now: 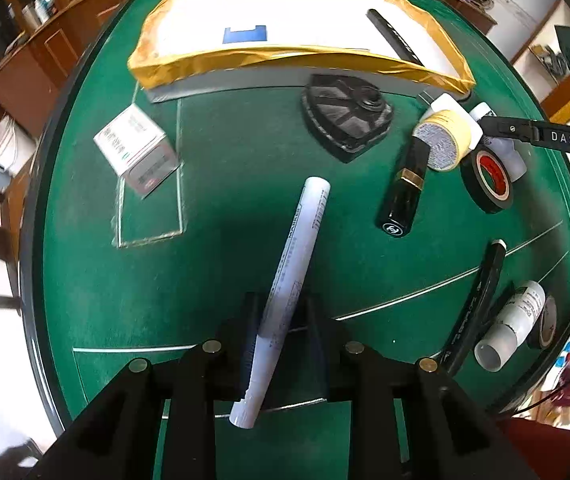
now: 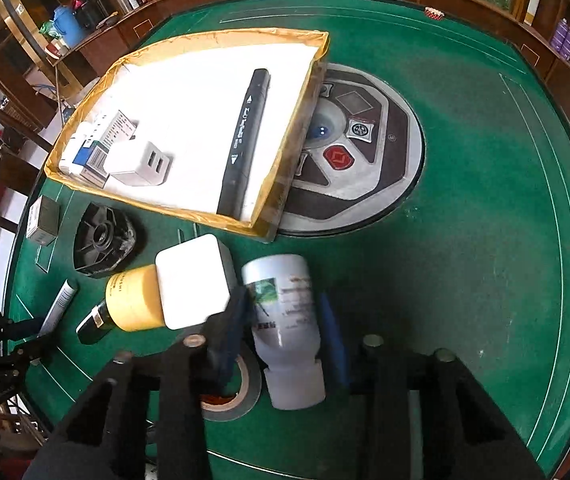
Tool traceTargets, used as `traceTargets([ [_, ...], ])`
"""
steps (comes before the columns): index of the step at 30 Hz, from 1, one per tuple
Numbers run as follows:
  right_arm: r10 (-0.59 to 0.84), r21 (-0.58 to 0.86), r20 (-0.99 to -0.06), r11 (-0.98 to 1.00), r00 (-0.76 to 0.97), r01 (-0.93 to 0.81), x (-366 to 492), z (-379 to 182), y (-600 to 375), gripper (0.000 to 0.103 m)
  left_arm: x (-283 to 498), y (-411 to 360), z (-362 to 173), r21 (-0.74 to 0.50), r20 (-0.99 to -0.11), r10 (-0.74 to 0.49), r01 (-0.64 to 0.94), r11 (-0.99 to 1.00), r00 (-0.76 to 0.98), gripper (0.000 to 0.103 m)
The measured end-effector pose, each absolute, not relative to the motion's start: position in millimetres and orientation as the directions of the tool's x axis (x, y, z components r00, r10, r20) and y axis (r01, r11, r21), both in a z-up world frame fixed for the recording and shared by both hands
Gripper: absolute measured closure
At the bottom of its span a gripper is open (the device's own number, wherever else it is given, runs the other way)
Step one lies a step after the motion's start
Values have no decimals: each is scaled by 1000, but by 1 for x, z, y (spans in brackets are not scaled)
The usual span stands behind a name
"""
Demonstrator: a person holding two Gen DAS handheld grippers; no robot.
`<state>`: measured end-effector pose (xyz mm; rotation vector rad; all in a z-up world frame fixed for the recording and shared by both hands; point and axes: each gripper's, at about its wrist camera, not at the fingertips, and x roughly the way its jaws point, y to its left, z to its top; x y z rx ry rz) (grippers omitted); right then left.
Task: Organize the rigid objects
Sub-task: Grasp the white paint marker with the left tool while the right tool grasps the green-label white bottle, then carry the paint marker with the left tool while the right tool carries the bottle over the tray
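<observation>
White marker point(image 1: 291, 276) sits clamped in the left gripper point(image 1: 281, 320), its tail hidden behind the fingers; the right gripper point(image 2: 285, 320) straddles one pale bottle point(image 2: 287, 320), with two tape rolls partly covered: one yellow point(image 2: 135, 298), one black point(image 2: 245, 390).

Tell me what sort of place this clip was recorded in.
Probably a home or game room. The work surface is an automatic mahjong table, green felt with a central dice-and-button console. Wooden cabinets holding flasks and bottles line the wall, and a foil-edged tray collects the objects.
</observation>
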<state>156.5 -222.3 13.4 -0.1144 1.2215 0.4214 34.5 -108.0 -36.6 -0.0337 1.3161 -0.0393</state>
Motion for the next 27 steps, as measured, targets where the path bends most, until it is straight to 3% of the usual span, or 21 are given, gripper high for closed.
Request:
traceTargets([
  [9, 222, 121, -936, 932, 272, -342, 133, 12, -239, 69, 33, -98, -39, -138, -963, -122, -50, 989, 242, 87],
  [27, 197, 118, -941, 953, 277, -278, 127, 0, -252, 70, 40, -94, -40, -101, -962, -81, -64, 993, 262, 89],
])
